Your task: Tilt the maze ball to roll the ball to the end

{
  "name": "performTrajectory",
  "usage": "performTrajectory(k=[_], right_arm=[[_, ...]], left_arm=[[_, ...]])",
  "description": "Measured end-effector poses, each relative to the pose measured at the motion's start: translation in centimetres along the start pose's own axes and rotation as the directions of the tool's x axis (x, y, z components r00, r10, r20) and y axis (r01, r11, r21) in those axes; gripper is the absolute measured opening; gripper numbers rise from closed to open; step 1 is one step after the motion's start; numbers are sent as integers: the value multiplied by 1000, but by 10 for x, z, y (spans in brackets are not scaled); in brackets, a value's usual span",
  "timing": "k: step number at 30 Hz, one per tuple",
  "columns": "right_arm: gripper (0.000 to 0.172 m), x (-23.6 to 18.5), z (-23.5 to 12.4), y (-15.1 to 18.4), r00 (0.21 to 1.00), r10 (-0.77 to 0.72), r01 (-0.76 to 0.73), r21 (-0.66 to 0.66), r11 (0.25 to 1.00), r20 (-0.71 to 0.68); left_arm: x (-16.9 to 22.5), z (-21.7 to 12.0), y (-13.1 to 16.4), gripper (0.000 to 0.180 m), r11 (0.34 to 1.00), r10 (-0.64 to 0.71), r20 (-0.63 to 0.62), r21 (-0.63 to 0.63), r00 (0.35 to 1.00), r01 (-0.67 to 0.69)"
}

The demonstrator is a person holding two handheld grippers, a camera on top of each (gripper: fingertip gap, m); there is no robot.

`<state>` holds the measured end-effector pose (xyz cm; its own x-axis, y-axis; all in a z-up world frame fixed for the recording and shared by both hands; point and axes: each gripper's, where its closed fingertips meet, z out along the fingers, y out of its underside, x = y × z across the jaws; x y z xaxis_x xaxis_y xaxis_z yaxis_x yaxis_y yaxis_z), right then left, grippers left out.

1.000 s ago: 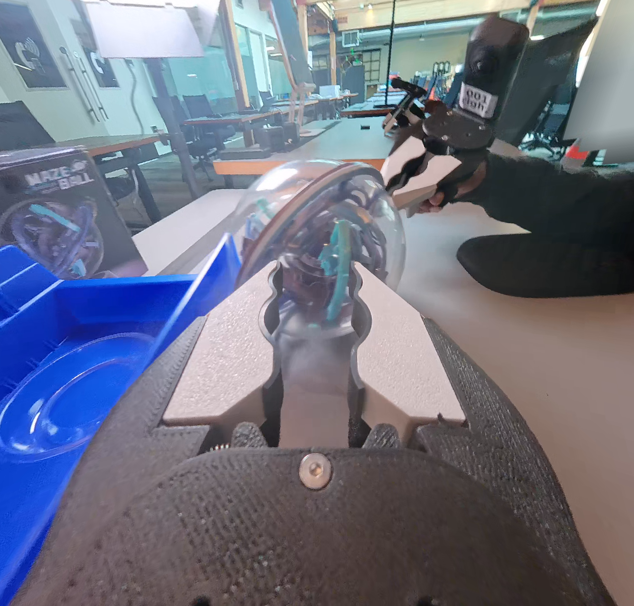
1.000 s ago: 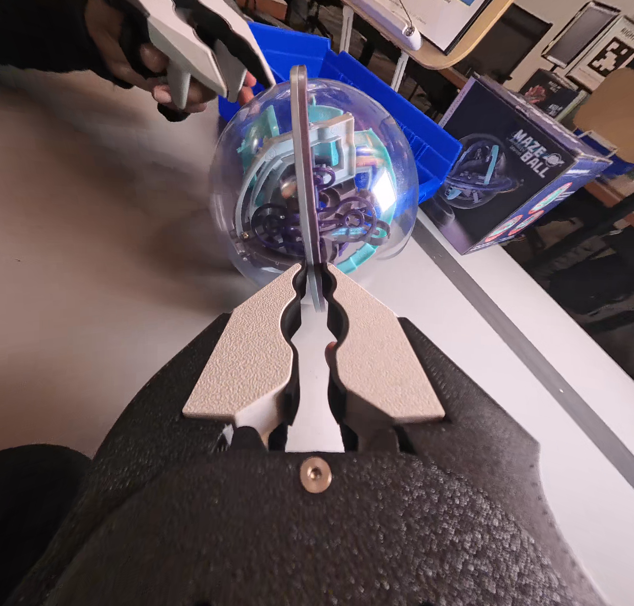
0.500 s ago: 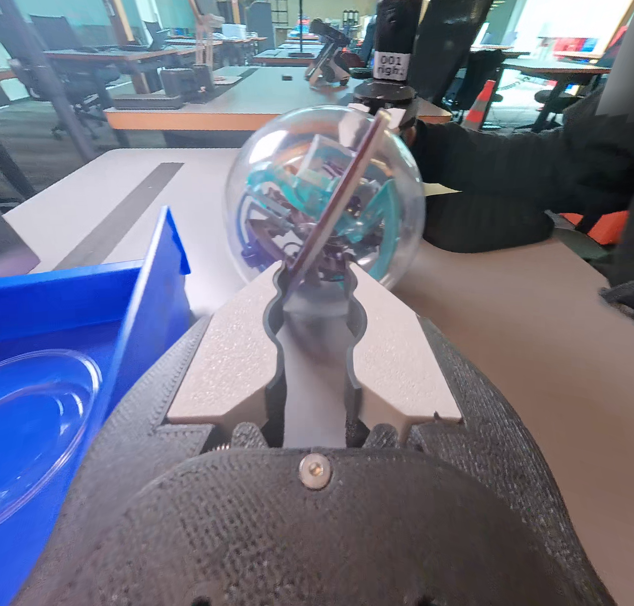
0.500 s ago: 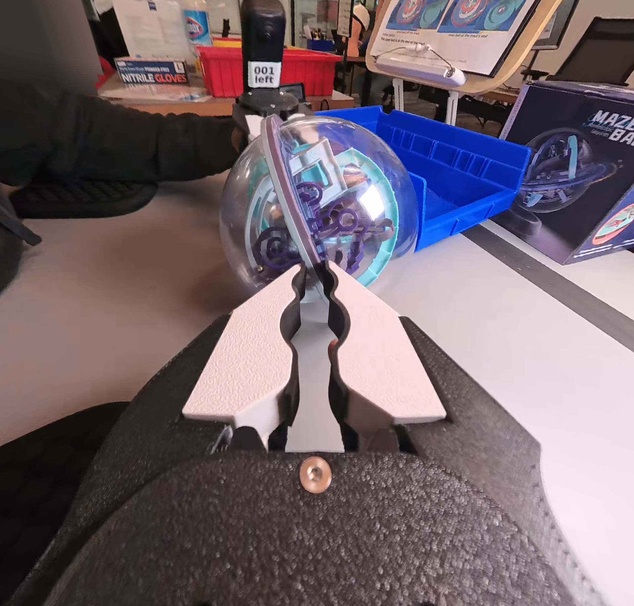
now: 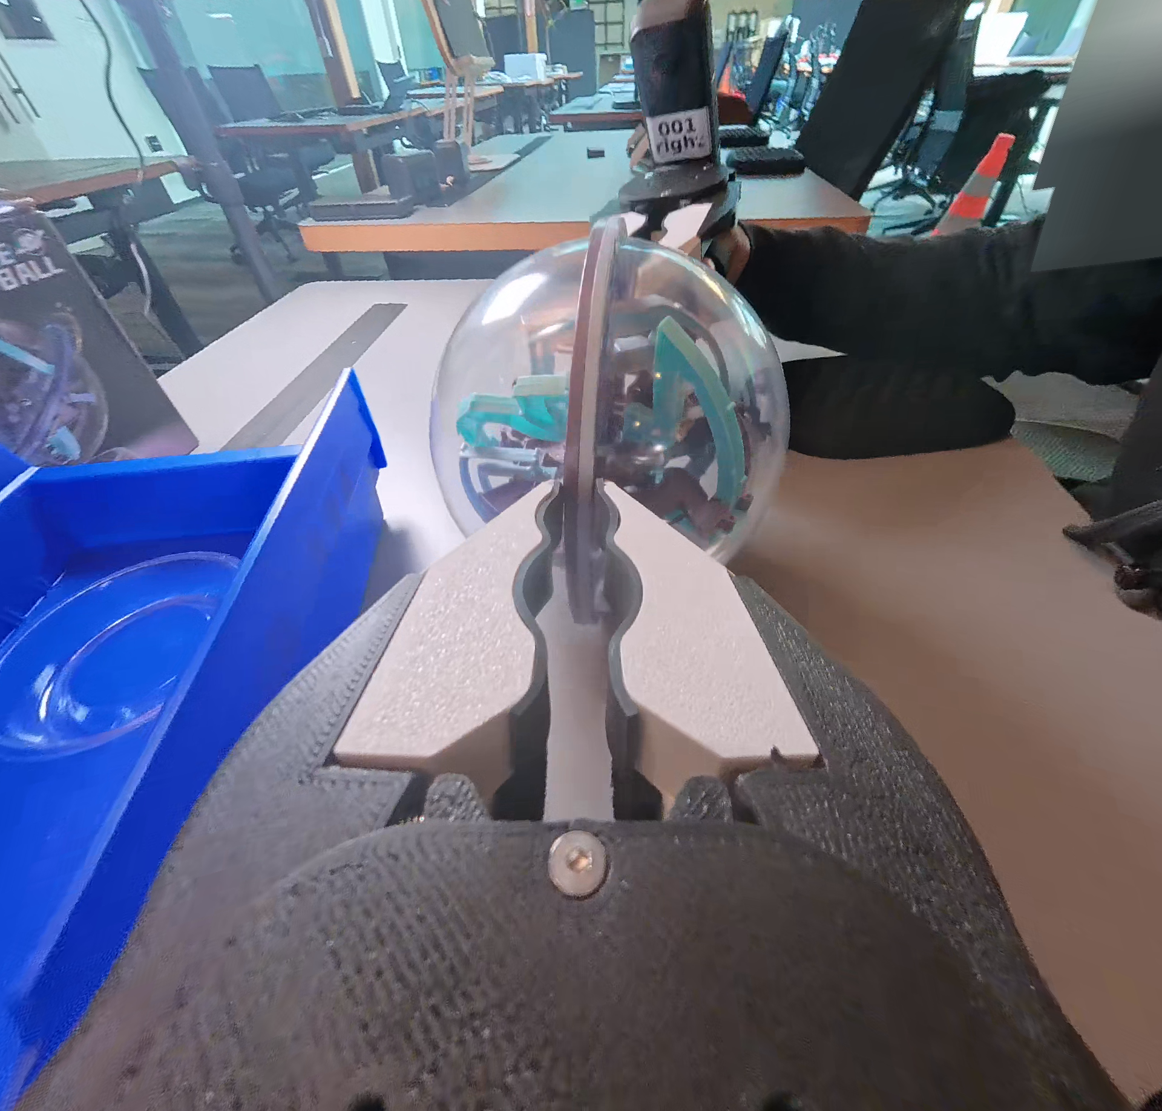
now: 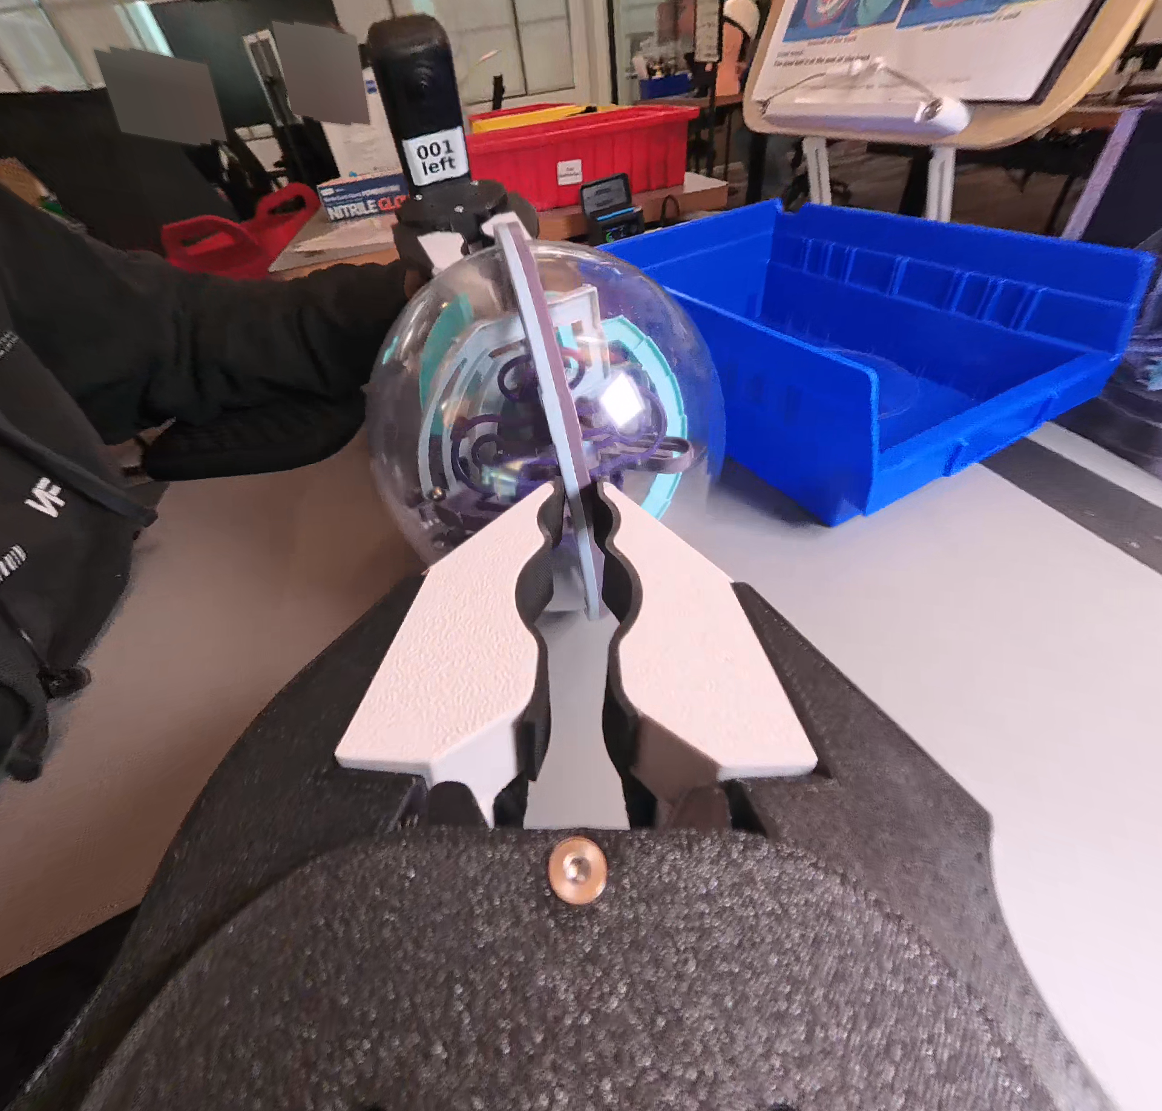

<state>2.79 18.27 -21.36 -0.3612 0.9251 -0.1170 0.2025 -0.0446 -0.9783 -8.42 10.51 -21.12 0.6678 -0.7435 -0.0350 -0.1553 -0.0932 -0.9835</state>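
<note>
The maze ball (image 5: pixel 629 389) is a clear sphere with teal and purple tracks inside and a flat grey rim round its middle. It is held upright between both grippers above the table. My left gripper (image 5: pixel 578 502) is shut on the rim's near edge. My right gripper (image 6: pixel 578 502) is shut on the rim at the opposite side. The maze ball (image 6: pixel 541 402) fills the middle of the right wrist view. A small steel ball (image 6: pixel 435 493) sits low inside the sphere, on its left. The right gripper (image 5: pixel 654 226) shows behind the sphere, and the left gripper (image 6: pixel 459 238) likewise.
A blue bin (image 5: pixel 188 553) with a clear plastic dome in it stands left of the ball; the bin (image 6: pixel 912 376) shows at right in the right view. The dark product box (image 5: pixel 56 351) stands behind the bin. A person's black sleeves (image 5: pixel 912 314) rest on the grey table (image 6: pixel 943 703).
My left gripper has closed its fingers onto the ball's rim; they stood apart around it before. The ball has turned so the rim now stands nearly vertical. My right gripper kept its grip.
</note>
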Motion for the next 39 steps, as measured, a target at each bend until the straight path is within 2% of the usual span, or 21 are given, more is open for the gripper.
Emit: performTrajectory(k=[6,12,16,25,29,30,36,39], right_arm=[[6,-11,29,9,996,-33,38,-63,997,78],[6,-23,50,16,995,-50,60,-125,990,82],[6,-29,58,16,995,-74,81,-111,990,71],[7,-35,61,12,991,-116,123,-126,984,65],[7,-33,62,10,991,-122,128,-130,983,49],[7,-33,62,10,991,-124,129,-132,983,45],[8,-27,64,4,992,-123,118,-140,983,-24],[19,-29,62,-5,992,-111,104,-120,987,-55]], left_arm=[[7,-31,-7,7,998,12,76,61,997,-16],[12,-52,-12,7,994,23,109,105,994,-35],[21,-62,-9,8,992,41,108,116,993,-54],[36,-60,-18,19,989,82,86,115,993,-91],[37,-59,-20,15,989,90,89,110,992,-99],[36,-60,-21,7,989,89,94,111,992,-99],[35,-61,-20,6,989,102,106,98,989,-113],[35,-61,-21,6,988,97,112,105,989,-109]])
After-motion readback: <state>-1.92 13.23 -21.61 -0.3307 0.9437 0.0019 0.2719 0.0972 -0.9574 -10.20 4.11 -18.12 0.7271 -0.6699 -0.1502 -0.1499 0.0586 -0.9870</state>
